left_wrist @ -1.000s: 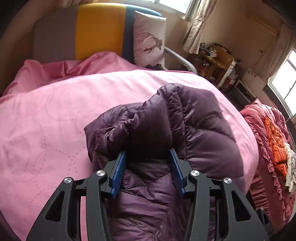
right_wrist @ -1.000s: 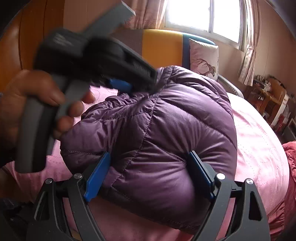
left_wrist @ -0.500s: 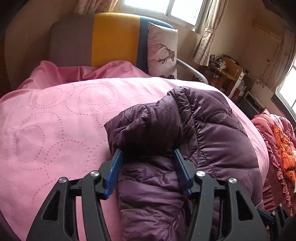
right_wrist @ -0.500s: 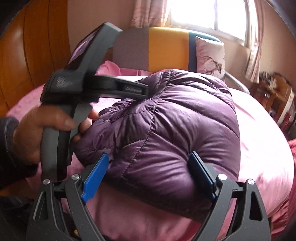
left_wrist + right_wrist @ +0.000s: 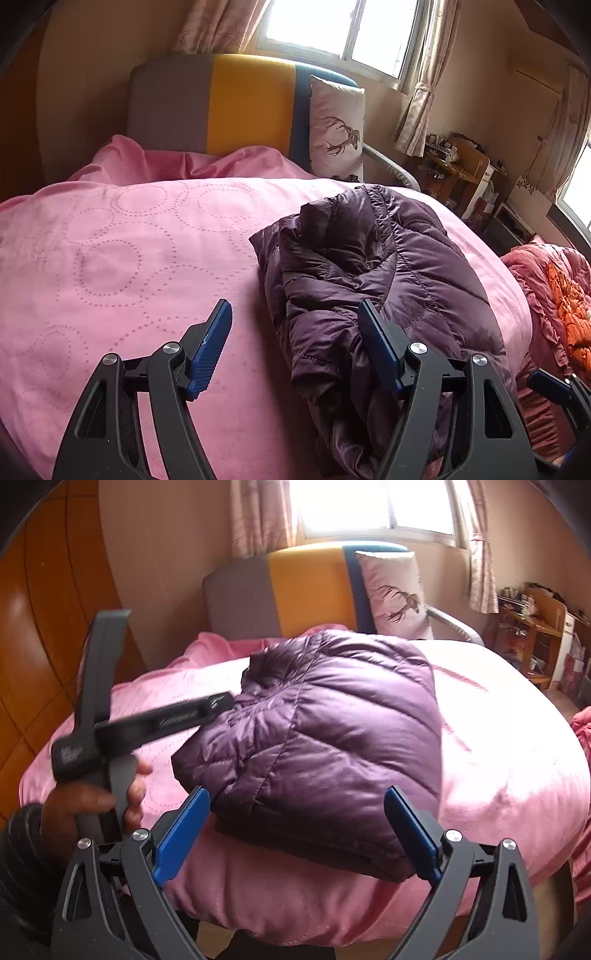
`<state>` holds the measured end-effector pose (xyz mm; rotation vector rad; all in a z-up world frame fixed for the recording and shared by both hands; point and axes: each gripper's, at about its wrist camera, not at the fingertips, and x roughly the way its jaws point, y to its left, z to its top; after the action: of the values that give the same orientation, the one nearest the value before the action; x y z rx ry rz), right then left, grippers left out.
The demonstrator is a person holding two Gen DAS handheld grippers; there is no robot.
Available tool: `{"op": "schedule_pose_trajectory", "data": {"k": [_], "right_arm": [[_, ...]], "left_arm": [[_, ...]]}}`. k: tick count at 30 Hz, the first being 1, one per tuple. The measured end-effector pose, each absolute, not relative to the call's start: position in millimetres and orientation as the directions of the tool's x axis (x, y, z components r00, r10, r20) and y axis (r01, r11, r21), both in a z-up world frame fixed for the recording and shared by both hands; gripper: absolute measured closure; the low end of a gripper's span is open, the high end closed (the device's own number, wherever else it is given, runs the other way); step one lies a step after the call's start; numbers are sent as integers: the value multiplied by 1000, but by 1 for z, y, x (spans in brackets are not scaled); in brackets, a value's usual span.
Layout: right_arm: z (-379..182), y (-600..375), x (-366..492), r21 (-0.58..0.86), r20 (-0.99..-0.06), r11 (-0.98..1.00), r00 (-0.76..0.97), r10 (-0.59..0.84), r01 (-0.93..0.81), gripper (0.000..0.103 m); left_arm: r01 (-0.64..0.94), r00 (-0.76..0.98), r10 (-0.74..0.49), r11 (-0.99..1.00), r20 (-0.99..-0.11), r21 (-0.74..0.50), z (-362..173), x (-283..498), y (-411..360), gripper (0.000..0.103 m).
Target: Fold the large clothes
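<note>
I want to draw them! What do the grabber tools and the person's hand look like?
Both grippers, left gripper and right gripper, have black triangular frames, silver bolts and ridged blue pads. A bare left hand with a dark sleeve grips a grey handle.

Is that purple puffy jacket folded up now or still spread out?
Folded. The purple jacket lies on the pink bedspread as a compact bundle, layers stacked along its near edge. Both grippers are open and off it.
</note>
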<state>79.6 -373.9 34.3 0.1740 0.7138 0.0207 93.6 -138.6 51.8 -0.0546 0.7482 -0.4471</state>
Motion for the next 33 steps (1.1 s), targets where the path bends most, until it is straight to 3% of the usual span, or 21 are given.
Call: {"op": "schedule_pose_trajectory", "data": {"k": [2, 9, 16, 25, 33], "right_arm": [[41, -377, 73, 169, -638, 983, 768, 57, 68, 7], [49, -387, 65, 151, -630, 961, 772, -87, 231, 2], [42, -382, 63, 51, -642, 929, 725, -251, 367, 2], [39, -374, 63, -13, -635, 902, 694, -340, 431, 2], [39, -368, 61, -22, -638, 913, 698, -327, 408, 2]], "left_arm": [[368, 655, -408, 907, -636, -203, 56, 86, -134, 29], [357, 683, -391, 915, -617, -186, 61, 66, -122, 29], [312, 733, -331, 940, -595, -139, 63, 39, -111, 15], [293, 757, -290, 952, -586, -93, 61, 13, -111, 4], [328, 750, -312, 941, -584, -82, 64, 4, -119, 4]]}}
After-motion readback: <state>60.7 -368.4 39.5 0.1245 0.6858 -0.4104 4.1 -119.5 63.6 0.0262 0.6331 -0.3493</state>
